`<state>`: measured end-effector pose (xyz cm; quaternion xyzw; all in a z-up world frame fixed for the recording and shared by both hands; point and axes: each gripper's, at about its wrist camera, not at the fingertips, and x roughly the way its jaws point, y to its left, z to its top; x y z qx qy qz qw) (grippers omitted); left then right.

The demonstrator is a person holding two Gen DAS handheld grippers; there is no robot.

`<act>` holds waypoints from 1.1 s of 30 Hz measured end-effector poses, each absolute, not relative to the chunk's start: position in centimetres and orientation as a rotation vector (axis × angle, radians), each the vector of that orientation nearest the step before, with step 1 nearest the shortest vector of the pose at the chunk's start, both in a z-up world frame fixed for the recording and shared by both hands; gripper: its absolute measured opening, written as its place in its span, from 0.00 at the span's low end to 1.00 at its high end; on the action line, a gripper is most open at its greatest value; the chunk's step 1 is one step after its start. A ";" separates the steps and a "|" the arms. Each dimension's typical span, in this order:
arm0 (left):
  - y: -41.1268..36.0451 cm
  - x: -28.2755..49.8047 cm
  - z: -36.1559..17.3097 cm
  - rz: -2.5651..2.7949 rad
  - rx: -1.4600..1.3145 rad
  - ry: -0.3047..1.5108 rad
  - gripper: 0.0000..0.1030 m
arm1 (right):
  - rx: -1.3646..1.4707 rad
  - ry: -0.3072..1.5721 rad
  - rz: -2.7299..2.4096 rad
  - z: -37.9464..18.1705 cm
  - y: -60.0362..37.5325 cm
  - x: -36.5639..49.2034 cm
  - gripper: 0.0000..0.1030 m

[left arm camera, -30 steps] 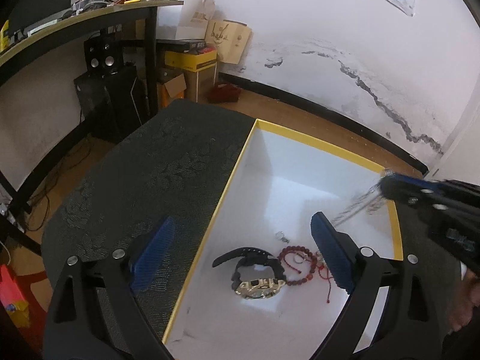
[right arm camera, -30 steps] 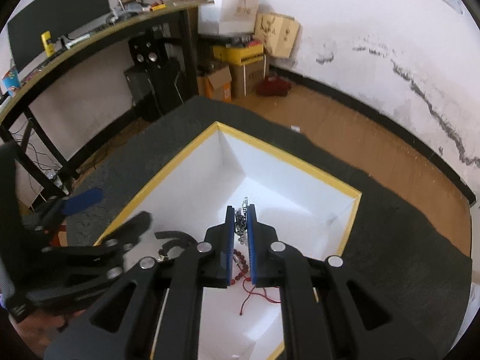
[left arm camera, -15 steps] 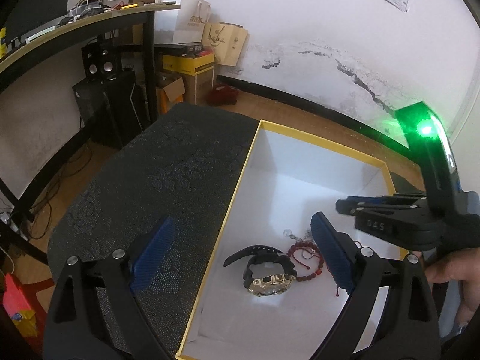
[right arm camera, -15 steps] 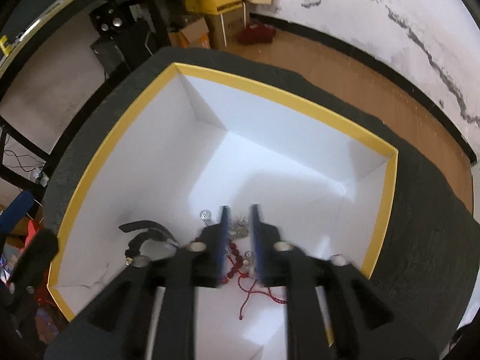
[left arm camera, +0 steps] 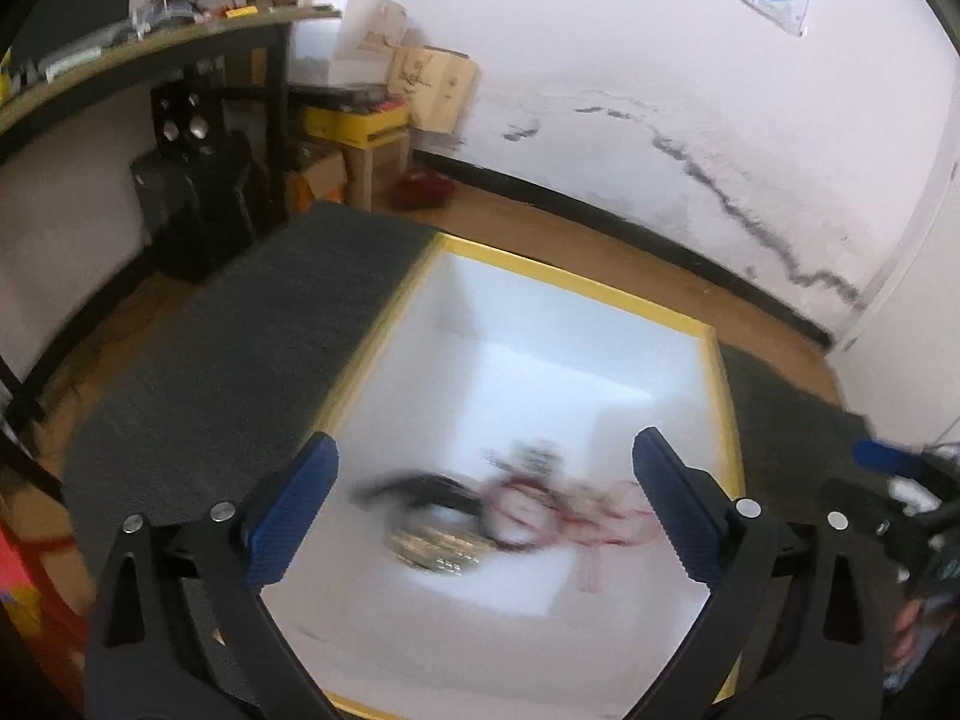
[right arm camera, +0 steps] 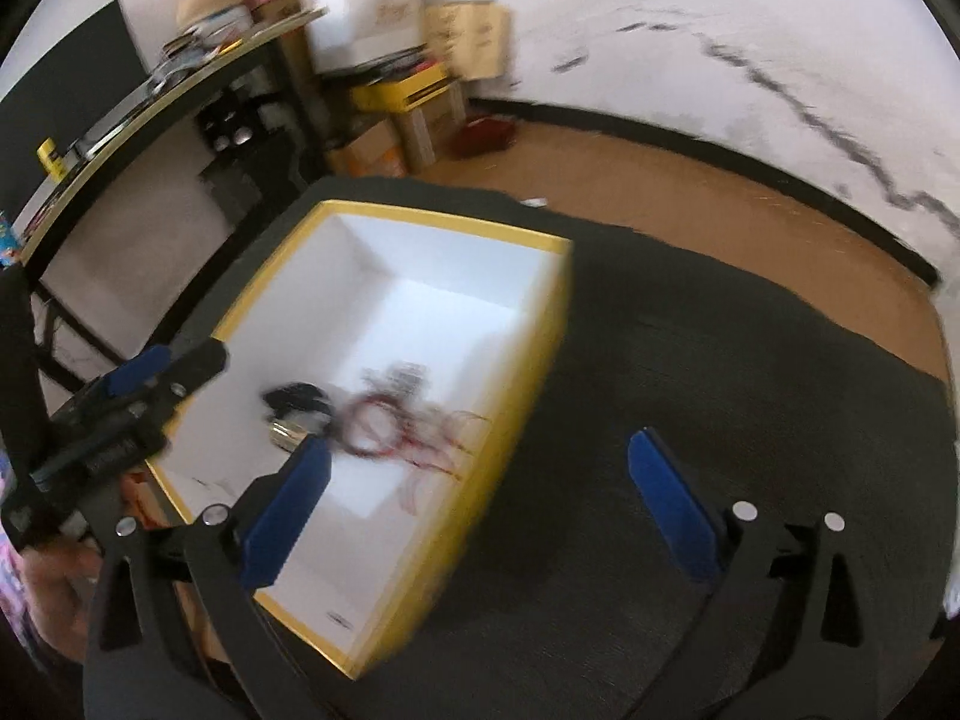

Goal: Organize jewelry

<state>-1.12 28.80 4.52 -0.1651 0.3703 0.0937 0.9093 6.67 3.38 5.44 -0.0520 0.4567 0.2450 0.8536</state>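
Red bracelet (right arm camera: 384, 420) left of opening right hand-held gripper (right arm camera: 480, 498)

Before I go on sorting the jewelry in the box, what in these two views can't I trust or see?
- Watch and red bead bracelet: smeared by motion blur in both wrist views; details unreadable.
- Small silver pieces behind the bracelet: blurred, count unclear.
- Box near corner: hidden by the left gripper in its own view.
- Right gripper: jaws opening, nothing between them; left view's edge cuts it off.
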 end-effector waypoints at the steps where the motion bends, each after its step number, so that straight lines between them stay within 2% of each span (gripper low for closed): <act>1: 27.4 -1.3 4.7 0.155 -0.355 0.760 0.93 | -0.108 0.939 0.475 5.5 1.2 6.0 0.93; 8: 16.5 -1.6 5.9 -0.043 -0.285 0.740 0.94 | -0.057 0.806 0.234 4.6 -12.0 3.4 0.93; 15: 7.8 -0.3 4.1 -0.123 -0.222 0.774 0.94 | 0.053 0.744 0.126 1.4 -21.0 3.3 0.93; 25: -0.2 1.9 -0.6 -0.138 -0.069 0.863 0.94 | 0.100 0.792 0.056 -2.1 -27.2 4.5 0.93; 33: -3.1 4.6 -2.8 -0.115 -0.033 0.876 0.94 | 0.063 0.863 0.068 -4.3 -28.5 5.2 0.93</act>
